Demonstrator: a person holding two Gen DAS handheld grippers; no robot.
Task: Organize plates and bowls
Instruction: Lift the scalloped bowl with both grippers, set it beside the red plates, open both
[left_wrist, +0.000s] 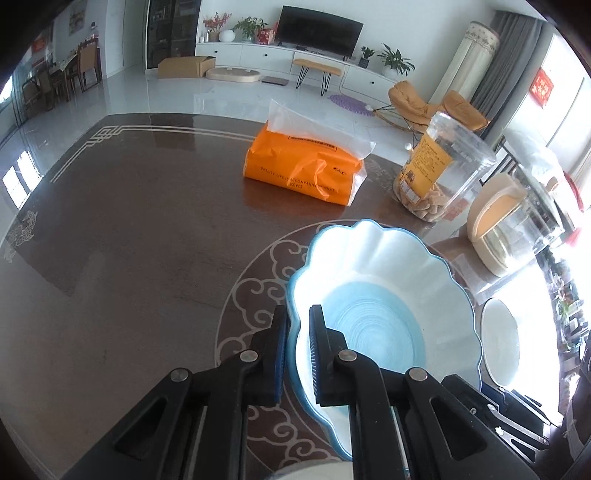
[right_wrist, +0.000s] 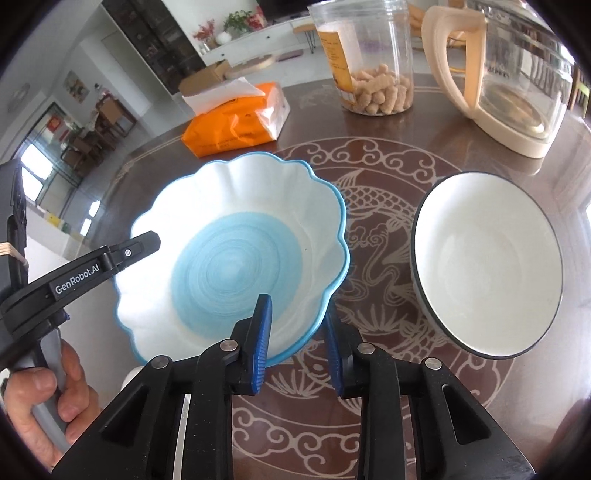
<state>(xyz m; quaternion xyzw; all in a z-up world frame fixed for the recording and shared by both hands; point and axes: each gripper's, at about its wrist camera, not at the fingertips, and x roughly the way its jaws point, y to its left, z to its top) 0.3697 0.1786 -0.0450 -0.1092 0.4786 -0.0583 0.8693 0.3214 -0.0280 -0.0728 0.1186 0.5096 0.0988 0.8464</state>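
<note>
Scalloped bowl (right_wrist: 236, 254), glossy ceramic, white with pale blue spiral centre and blue wavy rim, on dark polished wooden table (left_wrist: 129, 240) with pale inlaid scrollwork and fish motif. Left gripper (left_wrist: 297, 354) pinching bowl's near-left rim, black jaws with ribbed blue pads pressed on either side of wall. Right gripper (right_wrist: 297, 354) straddling bowl's right rim, one pad inside, one outside, gap visible, not pressing. Round white bowl (right_wrist: 487, 266) with thin dark rim, smooth, tilted, just right of scalloped bowl, apart. Behind: orange soft plastic tissue pack (left_wrist: 306, 166), clear cylindrical jar (right_wrist: 365, 55) of tan sticks, glass jug (right_wrist: 509, 74) with cream handle. Hand (right_wrist: 44, 398) gripping left tool's handle
</note>
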